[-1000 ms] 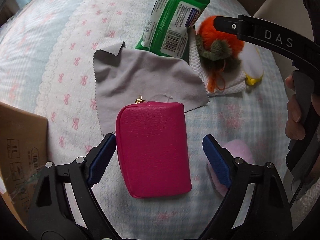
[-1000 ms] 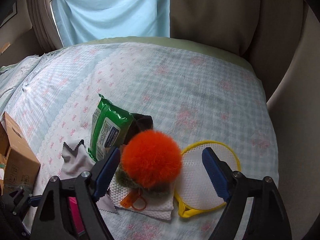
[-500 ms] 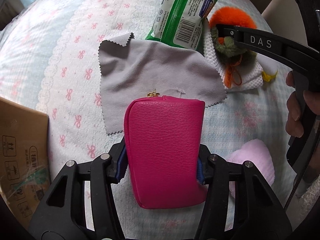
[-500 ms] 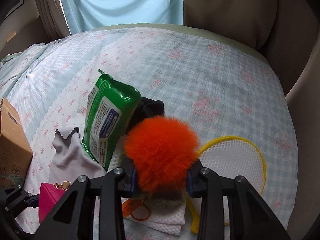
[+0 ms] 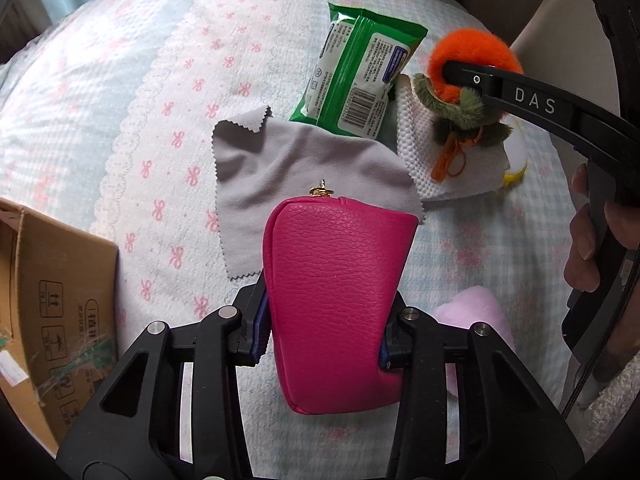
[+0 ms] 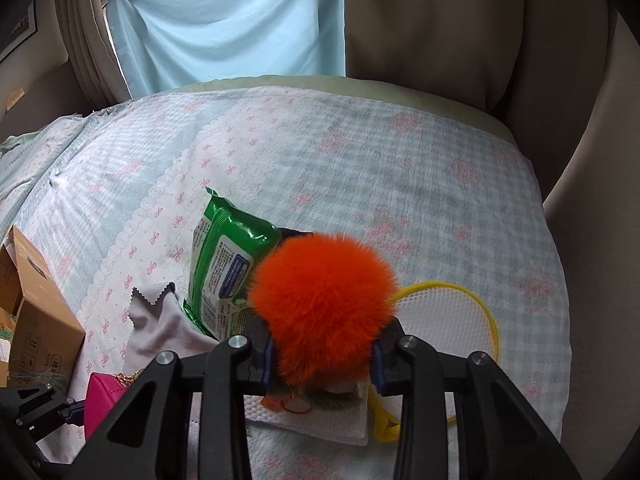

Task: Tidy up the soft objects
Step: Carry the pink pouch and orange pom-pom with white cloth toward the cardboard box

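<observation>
My left gripper (image 5: pixel 320 338) is shut on a pink leather pouch (image 5: pixel 336 300) and holds it above the bedspread, over a grey cloth (image 5: pixel 288 164). My right gripper (image 6: pixel 322 364) is shut on an orange fluffy pompom (image 6: pixel 324 312), lifted above a white knitted cloth (image 6: pixel 320 424). In the left wrist view the pompom (image 5: pixel 472 56) sits in the right gripper's black finger. A green wet-wipe pack (image 5: pixel 356 80) lies behind the grey cloth. A pale pink plush (image 5: pixel 472 316) lies to the right of the pouch.
A cardboard box (image 5: pixel 48 304) stands at the left edge of the bed; it also shows in the right wrist view (image 6: pixel 32 320). A yellow-rimmed mesh disc (image 6: pixel 444 320) lies right of the pompom. A curtain (image 6: pixel 224 20) hangs beyond the bedspread (image 6: pixel 400 184).
Both grippers closed: the left on the pink pouch, the right on the orange pompom. Both objects have since been lifted off the bedding.
</observation>
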